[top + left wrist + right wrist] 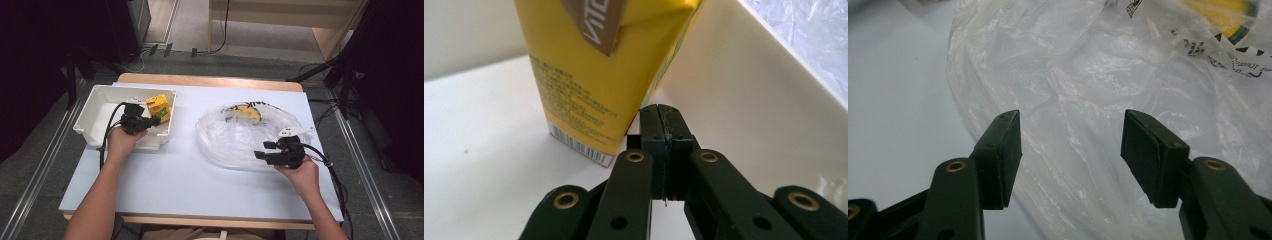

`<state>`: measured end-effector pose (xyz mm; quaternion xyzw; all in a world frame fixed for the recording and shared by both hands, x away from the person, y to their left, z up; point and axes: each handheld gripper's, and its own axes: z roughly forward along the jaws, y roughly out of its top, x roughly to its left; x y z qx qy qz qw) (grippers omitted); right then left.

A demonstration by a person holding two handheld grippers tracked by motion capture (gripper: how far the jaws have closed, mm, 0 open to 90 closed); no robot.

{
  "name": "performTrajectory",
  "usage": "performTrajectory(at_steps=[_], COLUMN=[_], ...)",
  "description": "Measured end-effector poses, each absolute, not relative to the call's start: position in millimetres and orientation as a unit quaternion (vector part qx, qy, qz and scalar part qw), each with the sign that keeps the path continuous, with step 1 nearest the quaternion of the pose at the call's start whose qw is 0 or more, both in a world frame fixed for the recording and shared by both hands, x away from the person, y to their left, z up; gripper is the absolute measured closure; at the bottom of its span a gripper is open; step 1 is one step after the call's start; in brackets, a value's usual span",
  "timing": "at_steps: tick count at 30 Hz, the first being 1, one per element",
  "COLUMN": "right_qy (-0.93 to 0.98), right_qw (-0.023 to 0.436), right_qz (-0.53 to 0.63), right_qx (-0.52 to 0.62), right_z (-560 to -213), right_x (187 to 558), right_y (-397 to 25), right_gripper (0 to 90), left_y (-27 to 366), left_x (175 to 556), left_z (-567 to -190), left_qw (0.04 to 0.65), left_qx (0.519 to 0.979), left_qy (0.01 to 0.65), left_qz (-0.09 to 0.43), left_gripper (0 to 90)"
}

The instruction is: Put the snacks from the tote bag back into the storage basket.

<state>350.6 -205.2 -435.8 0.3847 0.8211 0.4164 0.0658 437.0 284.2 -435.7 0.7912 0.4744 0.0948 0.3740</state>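
Left gripper [152,121], jaws pressed together on nothing, sits inside a white bin [95,107], its tips just beside a yellow carton [599,75] that stands ahead of them. Right gripper [266,150], jaws spread wide and empty, hovers at the near edge of a crumpled clear plastic bag [1088,90] on the white table [175,175].

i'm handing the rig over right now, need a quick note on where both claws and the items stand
Left claw: jaws shut on nothing, inside the white bin, right beside the yellow drink carton but not gripping it.
Right claw: jaws open and empty, poised at the near edge of the clear plastic bag.
Done, by the look of it: one carton stands in the bin.
Left: the bag lies on the white table with something yellow in it at the far side; likely that goes to the bin next.
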Motion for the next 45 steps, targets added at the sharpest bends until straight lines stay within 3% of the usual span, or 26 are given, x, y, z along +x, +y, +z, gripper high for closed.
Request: performTrajectory(at_steps=[45], right_qy=[0.816], right_qw=[0.071], right_qz=[0.424], right_qx=[0.387], right_z=[-434.6], right_x=[344.5], right_y=[-207.9], right_gripper=[43.1], left_y=[291.7], left_x=[458.9], left_z=[-441.3], left_qw=[0.383], left_qx=[0.772], left_qy=[0.500], left_qz=[0.085], left_gripper=[90.0])
